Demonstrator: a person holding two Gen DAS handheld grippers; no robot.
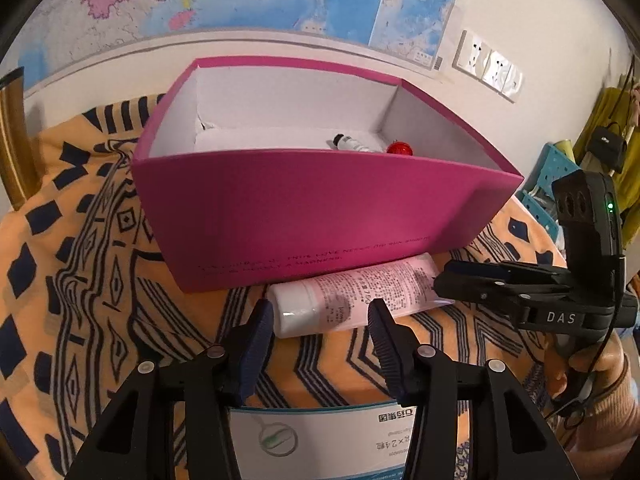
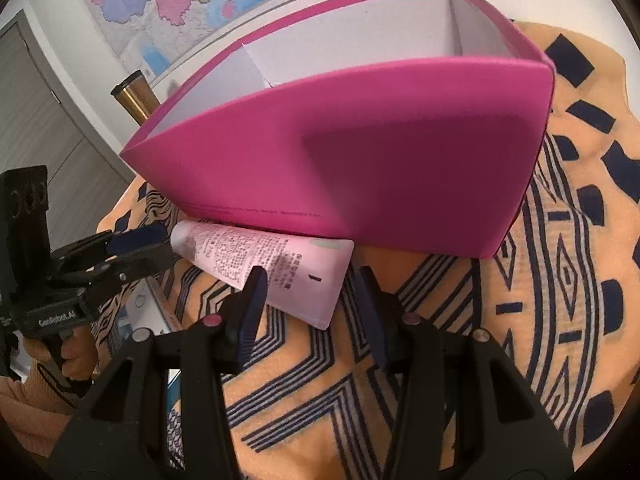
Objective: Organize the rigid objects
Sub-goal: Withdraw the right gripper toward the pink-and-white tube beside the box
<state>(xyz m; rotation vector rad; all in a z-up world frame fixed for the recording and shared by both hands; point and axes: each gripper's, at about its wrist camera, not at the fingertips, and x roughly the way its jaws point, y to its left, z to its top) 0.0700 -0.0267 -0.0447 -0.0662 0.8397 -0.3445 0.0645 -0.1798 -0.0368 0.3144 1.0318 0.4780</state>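
A pale pink tube (image 1: 360,292) with a white cap lies on the patterned cloth against the front wall of a magenta box (image 1: 320,216). My left gripper (image 1: 320,314) is open just over the cap end, and its right finger covers part of the tube body. My right gripper (image 2: 310,284) is open over the tube's flat crimped end (image 2: 316,280); in the left wrist view the right gripper (image 1: 440,280) has its tips at that end. The left gripper (image 2: 160,240) shows at the cap in the right wrist view. A small white bottle (image 1: 352,143) and a red round thing (image 1: 399,148) lie inside the box.
An orange cloth with dark stripes (image 2: 440,360) covers the surface. A white printed carton (image 1: 320,436) lies under my left gripper. A gold cylinder (image 2: 136,96) stands behind the box (image 2: 360,152). A blue crate (image 1: 556,168) sits at the right, and a map hangs on the wall.
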